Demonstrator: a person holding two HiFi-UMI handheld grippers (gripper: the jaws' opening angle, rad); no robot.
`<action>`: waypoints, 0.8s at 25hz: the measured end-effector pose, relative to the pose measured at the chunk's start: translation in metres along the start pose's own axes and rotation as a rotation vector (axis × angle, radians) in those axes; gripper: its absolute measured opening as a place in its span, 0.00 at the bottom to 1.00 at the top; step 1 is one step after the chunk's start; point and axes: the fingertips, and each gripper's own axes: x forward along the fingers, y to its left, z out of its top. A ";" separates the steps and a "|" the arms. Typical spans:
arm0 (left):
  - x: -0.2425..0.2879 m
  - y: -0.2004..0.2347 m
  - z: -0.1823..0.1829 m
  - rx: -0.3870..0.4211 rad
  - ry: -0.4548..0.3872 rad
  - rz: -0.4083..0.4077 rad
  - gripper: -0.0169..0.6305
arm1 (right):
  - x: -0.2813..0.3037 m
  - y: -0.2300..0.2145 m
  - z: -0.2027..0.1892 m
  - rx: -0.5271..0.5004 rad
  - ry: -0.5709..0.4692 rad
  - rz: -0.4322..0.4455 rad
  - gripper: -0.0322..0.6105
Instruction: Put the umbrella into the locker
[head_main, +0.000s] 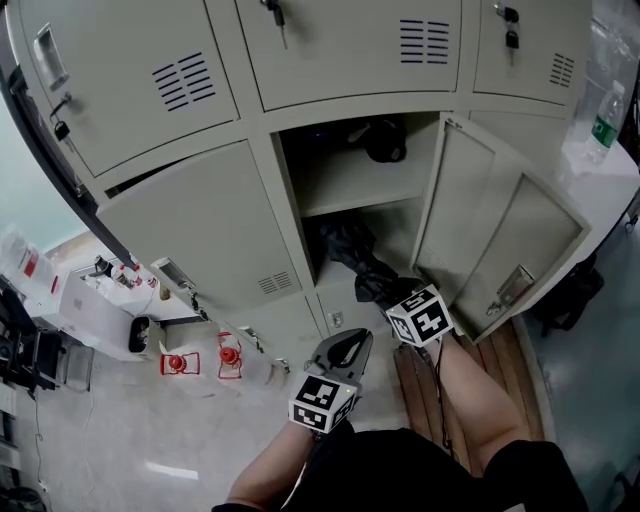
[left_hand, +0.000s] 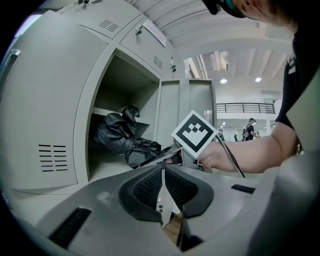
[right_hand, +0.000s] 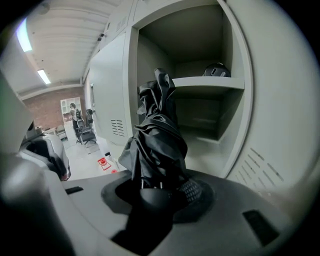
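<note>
Between the jaws of the right gripper (right_hand: 161, 192) a folded black umbrella (right_hand: 157, 142) is clamped, its far end inside the open locker (right_hand: 235, 125) — the left gripper (left_hand: 163, 176), just beside, has its jaws together, empty.

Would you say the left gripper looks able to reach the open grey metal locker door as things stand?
Probably not directly: the right gripper, shut on the black folded umbrella, and that forearm lie between the left gripper and the open grey metal locker door.

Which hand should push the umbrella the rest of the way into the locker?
Right. The right gripper is clamped on the black umbrella, whose far end pokes into the open locker under the shelf. The left gripper is shut, empty, and hangs back outside.
</note>
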 end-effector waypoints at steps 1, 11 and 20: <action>0.002 0.004 0.001 0.001 0.000 -0.002 0.07 | 0.005 -0.001 0.002 -0.006 0.004 -0.001 0.37; 0.017 0.037 0.009 -0.002 -0.004 -0.021 0.07 | 0.044 -0.019 0.026 -0.043 0.020 -0.022 0.37; 0.023 0.054 0.009 -0.003 0.011 -0.030 0.07 | 0.075 -0.040 0.033 -0.045 0.060 -0.037 0.37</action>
